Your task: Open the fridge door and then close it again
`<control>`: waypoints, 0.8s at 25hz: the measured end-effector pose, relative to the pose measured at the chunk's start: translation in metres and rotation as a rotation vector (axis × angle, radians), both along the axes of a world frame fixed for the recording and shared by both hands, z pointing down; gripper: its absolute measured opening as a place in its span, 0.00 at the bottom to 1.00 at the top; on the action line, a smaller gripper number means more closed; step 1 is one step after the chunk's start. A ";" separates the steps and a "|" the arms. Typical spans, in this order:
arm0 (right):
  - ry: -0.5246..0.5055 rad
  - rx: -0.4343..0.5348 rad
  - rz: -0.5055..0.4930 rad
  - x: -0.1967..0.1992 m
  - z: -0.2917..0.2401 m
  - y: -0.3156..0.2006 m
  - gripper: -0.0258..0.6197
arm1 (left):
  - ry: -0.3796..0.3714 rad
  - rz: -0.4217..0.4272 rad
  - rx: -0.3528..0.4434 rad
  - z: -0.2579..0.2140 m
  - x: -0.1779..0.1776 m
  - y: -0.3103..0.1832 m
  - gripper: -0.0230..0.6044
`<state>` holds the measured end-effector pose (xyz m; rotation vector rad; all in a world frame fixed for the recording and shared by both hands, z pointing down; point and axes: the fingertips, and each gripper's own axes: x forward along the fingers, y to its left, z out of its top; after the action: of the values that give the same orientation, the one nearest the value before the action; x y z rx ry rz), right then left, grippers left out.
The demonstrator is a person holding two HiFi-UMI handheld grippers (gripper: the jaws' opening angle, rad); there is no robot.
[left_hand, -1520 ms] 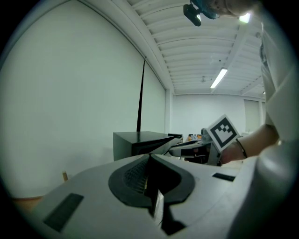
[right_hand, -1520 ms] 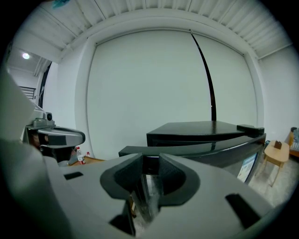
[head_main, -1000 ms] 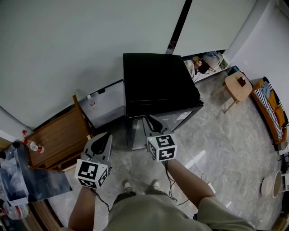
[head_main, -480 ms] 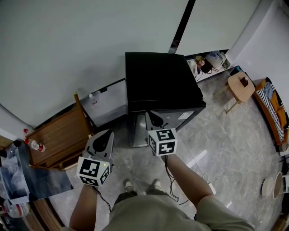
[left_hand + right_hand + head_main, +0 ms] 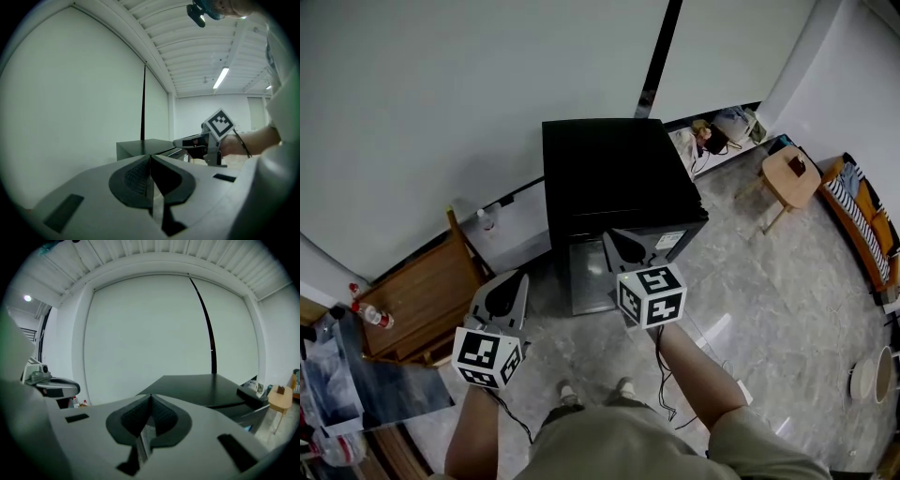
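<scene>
Hovering by the fridge [image 5: 614, 173], left tool [image 5: 517, 278] and right tool [image 5: 615, 237] both pressed together, empty. The door [image 5: 591, 277] sits shut and looks rigid, probably seal-held, with its top edge likely the best hold.

No text was legible. A white label [image 5: 670, 240] on the fridge [image 5: 614, 178] front, just right of the right gripper's [image 5: 614, 237] jaws, was too small to read. The cube [image 5: 652, 295] behind those jaws bore only black-and-white square patterns.

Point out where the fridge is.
Head view, upper centre: the black fridge stands against the pale wall, just ahead of the right hand-held gripper, with the wooden stool to its right.
</scene>
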<state>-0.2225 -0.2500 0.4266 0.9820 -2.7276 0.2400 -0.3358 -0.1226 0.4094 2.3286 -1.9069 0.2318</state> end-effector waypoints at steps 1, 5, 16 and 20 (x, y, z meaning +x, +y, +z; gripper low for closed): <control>-0.006 0.026 -0.006 0.006 -0.013 0.003 0.04 | -0.004 0.001 0.009 -0.005 0.001 -0.001 0.05; -0.042 0.104 -0.030 0.030 -0.065 0.014 0.04 | -0.027 -0.005 0.035 -0.026 0.006 -0.005 0.05; -0.154 0.283 -0.009 0.112 -0.176 0.040 0.04 | -0.096 -0.029 0.184 -0.114 0.036 -0.007 0.05; -0.170 0.299 0.022 0.145 -0.188 0.047 0.04 | -0.102 -0.001 0.228 -0.135 0.057 -0.002 0.05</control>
<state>-0.0776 -0.2029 0.2389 1.1128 -2.9692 -0.0901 -0.2788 -0.1248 0.2743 2.5030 -2.0817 0.1424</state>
